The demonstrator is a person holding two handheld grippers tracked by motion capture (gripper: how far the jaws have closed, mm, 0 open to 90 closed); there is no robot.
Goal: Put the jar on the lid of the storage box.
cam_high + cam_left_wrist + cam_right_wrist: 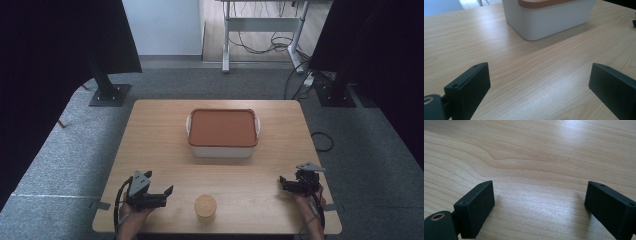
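A white box [223, 145] with an orange-brown lid [222, 127] stands in the middle of the wooden table [155, 145]. A small round tan container [205, 206] sits near the front edge. My left gripper [167, 196] rests at the front left, a little left of the tan container, open and empty. In the left gripper view its jaws [539, 75] stand wide apart over bare wood, pointing toward the white box [549, 20]. My right gripper [284, 182] lies at the front right, open, with bare wood between its jaws [539, 192].
Grey carpet surrounds the table. Dark stands with base plates [110, 94] rise at the back left and back right. A desk frame [262, 30] with loose cables stands farther back. Bare wood lies between the box and the front edge.
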